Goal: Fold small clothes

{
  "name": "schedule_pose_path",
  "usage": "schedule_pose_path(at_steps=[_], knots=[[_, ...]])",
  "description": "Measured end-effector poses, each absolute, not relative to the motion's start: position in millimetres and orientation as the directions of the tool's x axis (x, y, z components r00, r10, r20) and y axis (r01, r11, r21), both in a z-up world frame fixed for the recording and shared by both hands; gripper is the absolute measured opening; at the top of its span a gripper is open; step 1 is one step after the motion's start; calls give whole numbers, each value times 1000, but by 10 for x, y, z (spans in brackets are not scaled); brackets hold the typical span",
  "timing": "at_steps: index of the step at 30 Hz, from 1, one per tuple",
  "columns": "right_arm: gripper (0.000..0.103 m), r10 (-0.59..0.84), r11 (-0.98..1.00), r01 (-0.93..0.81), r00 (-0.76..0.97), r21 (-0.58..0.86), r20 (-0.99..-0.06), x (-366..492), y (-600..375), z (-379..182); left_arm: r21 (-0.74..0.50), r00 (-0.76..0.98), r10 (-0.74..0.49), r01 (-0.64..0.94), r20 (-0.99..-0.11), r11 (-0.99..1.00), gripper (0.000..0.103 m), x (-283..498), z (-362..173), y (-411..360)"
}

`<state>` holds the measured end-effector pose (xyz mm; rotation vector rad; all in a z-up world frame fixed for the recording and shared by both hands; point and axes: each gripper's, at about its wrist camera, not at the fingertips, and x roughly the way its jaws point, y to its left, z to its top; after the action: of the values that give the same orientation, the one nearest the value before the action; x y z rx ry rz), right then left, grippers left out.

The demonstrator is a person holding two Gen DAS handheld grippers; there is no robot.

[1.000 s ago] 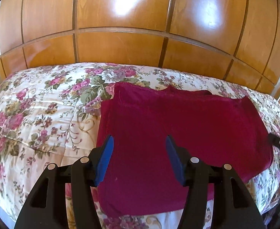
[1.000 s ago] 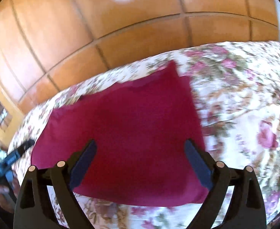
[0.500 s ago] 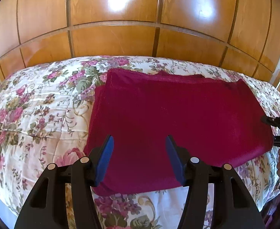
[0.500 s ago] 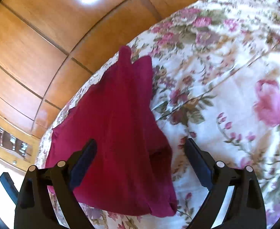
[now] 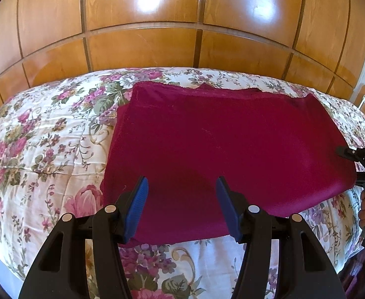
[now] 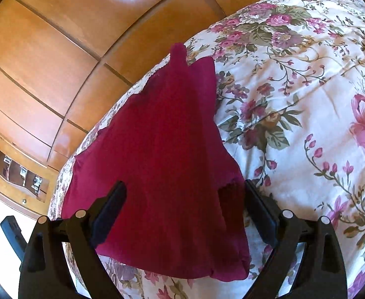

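Left wrist view shows the left gripper (image 5: pixel 181 194) spread wide and empty above the folded crimson garment (image 5: pixel 222 149) lying flat on the floral bedspread (image 5: pixel 38 149). The right gripper (image 6: pixel 185 206) also gapes, holding nothing, over the cloth's corner.

Folded garment (image 5: pixel 222 154) lies flat on the bedspread (image 5: pixel 45 149), toward its near edge. Wooden panelling (image 5: pixel 142 47) stands behind the bed. Left gripper (image 5: pixel 181 194) sits over the garment's near edge, jaws apart. Right gripper (image 6: pixel 183 204) sits over the garment's right end, jaws wide, straddling the cloth.
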<state>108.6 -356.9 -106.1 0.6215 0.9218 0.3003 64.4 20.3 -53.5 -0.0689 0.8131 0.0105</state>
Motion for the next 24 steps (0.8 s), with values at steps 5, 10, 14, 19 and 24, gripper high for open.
schedule_pose_path(at_steps=[5, 10, 14, 19, 24], knots=[[93, 499, 778, 26, 581, 628, -643, 1061, -3590, -1062, -59, 688, -19, -35, -725, 998, 56, 641, -546, 230], [79, 481, 798, 26, 574, 602, -662, 1060, -3556, -1057, -63, 687, -20, -38, -726, 997, 56, 641, -563, 252], [58, 499, 794, 21, 550, 608, -670, 1046, -3575, -1085, -67, 676, -26, -35, -737, 997, 56, 670, -623, 262], [42, 520, 783, 20, 528, 622, -671, 1048, -3544, -1074, -127, 655, -64, -49, -753, 991, 56, 708, -712, 349], [30, 514, 796, 9, 516, 605, -685, 1055, -3467, -1020, -141, 647, -88, -31, -757, 989, 56, 725, -738, 397]])
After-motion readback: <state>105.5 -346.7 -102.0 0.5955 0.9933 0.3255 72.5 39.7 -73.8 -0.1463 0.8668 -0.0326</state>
